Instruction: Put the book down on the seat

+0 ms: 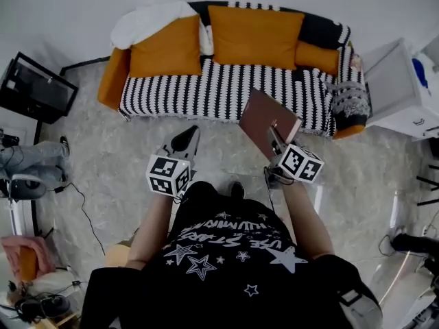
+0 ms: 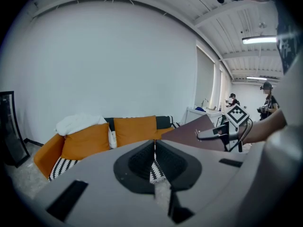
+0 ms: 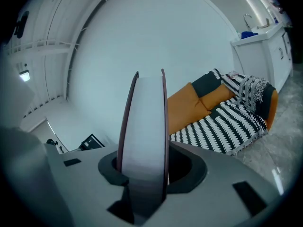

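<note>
Left tool (image 1: 186,140) — jaws together, nothing between them, held out over the floor (image 1: 123,156) short of the sofa (image 1: 113,74). Right of it is the book (image 1: 263,117): maroon cover, not yet on the seat (image 1: 226,91), in the air in front of its right half, tilted. Right tool (image 1: 276,141) clamps the book at its near edge. In the right gripper view the pale page block stands edge-on between the pads, with a cover on either side.

Judgement: stiff, moderate weight — gripped at one edge, it will lever on the pads and could swing or slip if the cover is smooth. A better hold is deeper in, pads flat on both covers. The seat looks soft, so a flat landing should do no harm.
</note>
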